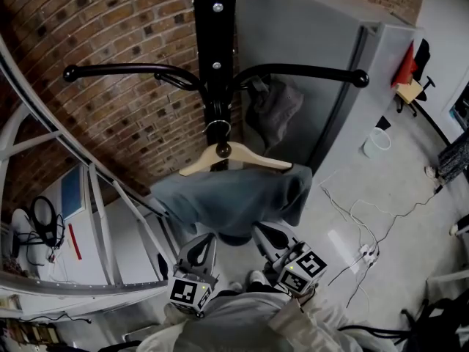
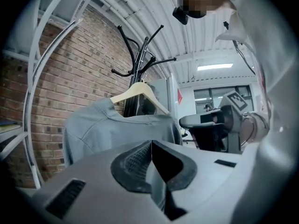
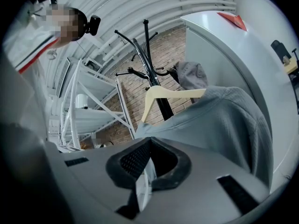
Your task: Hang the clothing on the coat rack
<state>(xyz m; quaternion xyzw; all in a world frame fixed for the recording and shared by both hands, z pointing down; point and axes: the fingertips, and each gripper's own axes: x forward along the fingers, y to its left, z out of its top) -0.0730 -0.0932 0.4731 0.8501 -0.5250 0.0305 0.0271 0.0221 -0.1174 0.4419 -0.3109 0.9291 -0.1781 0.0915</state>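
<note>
A grey sweatshirt [image 1: 234, 196] is hanging mid-frame on a wooden hanger [image 1: 253, 158] from the coat rack [image 1: 215, 64]; below, left gripper [image 1: 201, 246] and right gripper [image 1: 272, 236] are sitting clenched, empty.

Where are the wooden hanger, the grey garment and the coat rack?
wooden hanger [image 1: 253, 159], head view, on one pale wooden arm.
grey garment [image 1: 234, 200], head view, middle of the draped fabric.
coat rack [image 1: 215, 42], head view, on the black upright pole.
</note>
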